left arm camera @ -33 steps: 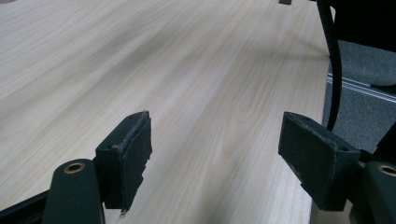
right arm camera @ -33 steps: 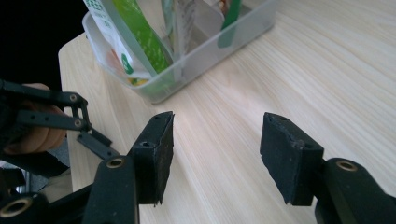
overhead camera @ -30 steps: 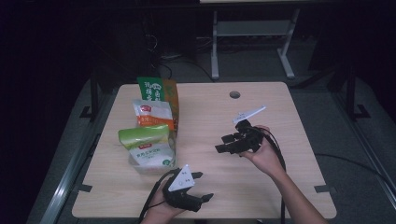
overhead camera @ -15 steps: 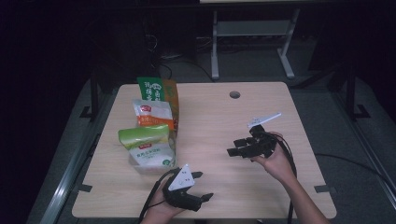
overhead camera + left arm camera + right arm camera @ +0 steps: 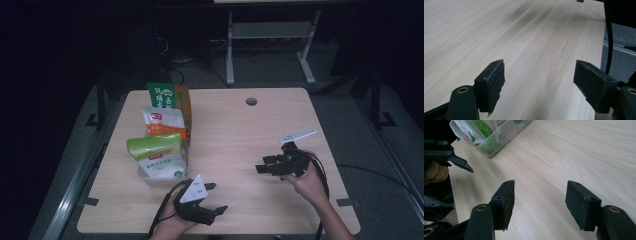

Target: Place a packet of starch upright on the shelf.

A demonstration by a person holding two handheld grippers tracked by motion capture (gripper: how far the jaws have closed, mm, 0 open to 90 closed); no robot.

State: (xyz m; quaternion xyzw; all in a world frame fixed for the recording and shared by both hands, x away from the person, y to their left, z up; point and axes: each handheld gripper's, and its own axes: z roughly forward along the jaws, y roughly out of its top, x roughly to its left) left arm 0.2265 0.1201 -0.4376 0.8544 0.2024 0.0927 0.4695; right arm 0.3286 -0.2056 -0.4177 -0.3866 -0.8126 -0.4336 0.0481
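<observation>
**Both grippers empty, packets already in the bin**

The right gripper (image 5: pixel 540 203) stands with its jaws wide apart and nothing between them, only bare wood; the left gripper (image 5: pixel 540 85) is the same, spread wide over bare table (image 5: pixel 499 30). In the high view the right gripper (image 5: pixel 267 167) hovers right of centre, pointing toward the left side, while the left gripper (image 5: pixel 212 197) rests near the front edge, just beside the clear plastic bin (image 5: pixel 162 177). That bin holds a row of snack packets (image 5: pixel 165 125) standing upright along the table's left side. Judging by this, the packing looks done or nearly so: no loose packet lies on the table, and neither gripper is reaching for anything.
</observation>
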